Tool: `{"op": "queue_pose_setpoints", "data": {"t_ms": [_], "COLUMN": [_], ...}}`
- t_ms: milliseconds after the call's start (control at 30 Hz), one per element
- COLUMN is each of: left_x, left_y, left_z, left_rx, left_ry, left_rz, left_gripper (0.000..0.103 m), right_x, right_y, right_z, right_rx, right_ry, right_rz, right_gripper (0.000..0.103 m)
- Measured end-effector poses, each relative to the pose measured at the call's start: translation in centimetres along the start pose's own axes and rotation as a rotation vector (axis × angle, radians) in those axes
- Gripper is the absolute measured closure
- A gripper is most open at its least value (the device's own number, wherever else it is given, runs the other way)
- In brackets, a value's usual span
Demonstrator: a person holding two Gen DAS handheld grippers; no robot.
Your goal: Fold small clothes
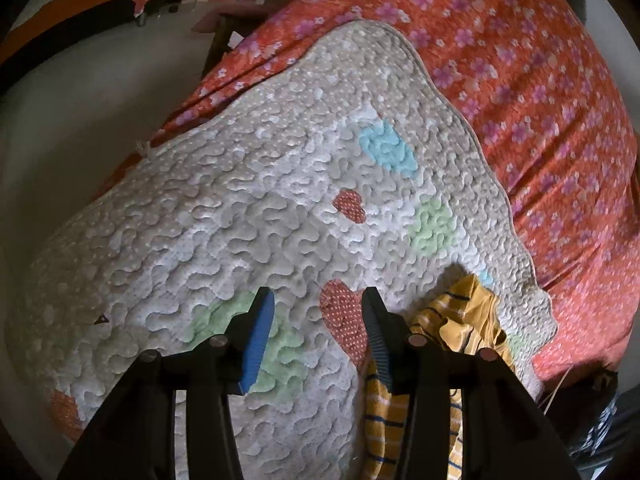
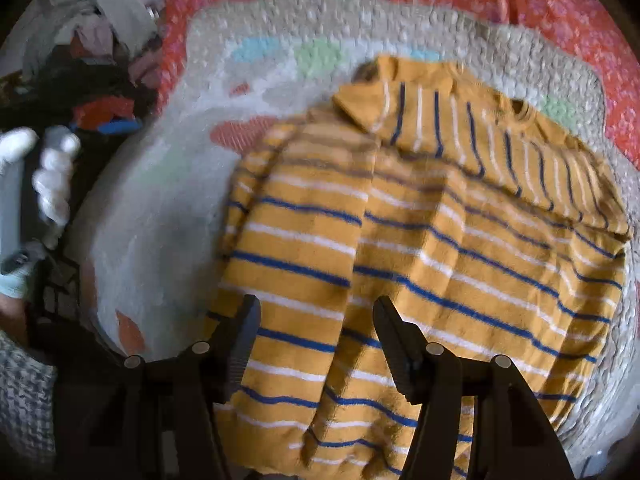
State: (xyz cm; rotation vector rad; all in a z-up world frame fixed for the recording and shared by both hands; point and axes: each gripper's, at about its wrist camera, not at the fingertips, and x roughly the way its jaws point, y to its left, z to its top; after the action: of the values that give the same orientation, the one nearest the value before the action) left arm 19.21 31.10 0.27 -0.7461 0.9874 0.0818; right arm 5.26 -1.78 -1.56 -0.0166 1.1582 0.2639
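Observation:
A small mustard-yellow shirt (image 2: 420, 240) with blue and white stripes lies on a beige quilted mat (image 2: 160, 216), with one sleeve folded across its top. My right gripper (image 2: 316, 312) is open and empty, just above the shirt's lower part. In the left wrist view the shirt (image 1: 460, 320) shows bunched at the lower right, partly hidden behind one finger. My left gripper (image 1: 318, 304) is open and empty over the mat (image 1: 248, 208), to the left of the shirt.
The mat lies on a red bedspread with pink flowers (image 1: 520, 80). The bed's edge and pale floor (image 1: 80, 112) are to the left. A dark pile of clothes (image 2: 92, 92) sits beyond the mat at the left. A gloved hand on the other gripper's handle (image 2: 44, 184) is at far left.

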Motion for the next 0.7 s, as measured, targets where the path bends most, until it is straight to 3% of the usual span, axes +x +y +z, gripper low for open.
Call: {"op": "queue_pose_setpoints", "data": {"t_ms": [200, 333, 533, 600, 667, 700], "left_x": [0.0, 0.2, 0.3, 0.3, 0.2, 0.0], "left_y": [0.9, 0.9, 1.1, 1.4, 1.9, 2.4], "left_z": [0.4, 0.5, 0.6, 0.7, 1.0, 1.2], "left_rx": [-0.04, -0.05, -0.058, -0.073, -0.09, -0.105], "left_ry": [0.005, 0.009, 0.009, 0.009, 0.0, -0.012], "left_rz": [-0.011, -0.02, -0.022, -0.026, -0.025, -0.016], "left_gripper": [0.058, 0.058, 0.058, 0.058, 0.058, 0.058], "right_x": [0.1, 1.6, 1.5, 1.2, 0.6, 0.3], "right_y": [0.8, 1.0, 1.1, 1.7, 2.8, 3.4], "right_z": [-0.2, -0.2, -1.0, -0.4, 1.0, 2.0], "right_rx": [-0.025, -0.025, -0.011, -0.02, -0.049, -0.075], "right_ry": [-0.03, 0.027, 0.03, 0.05, 0.039, 0.025], "right_rz": [0.03, 0.007, -0.009, 0.041, 0.043, 0.059], "right_gripper": [0.043, 0.043, 0.043, 0.088, 0.09, 0.096]}}
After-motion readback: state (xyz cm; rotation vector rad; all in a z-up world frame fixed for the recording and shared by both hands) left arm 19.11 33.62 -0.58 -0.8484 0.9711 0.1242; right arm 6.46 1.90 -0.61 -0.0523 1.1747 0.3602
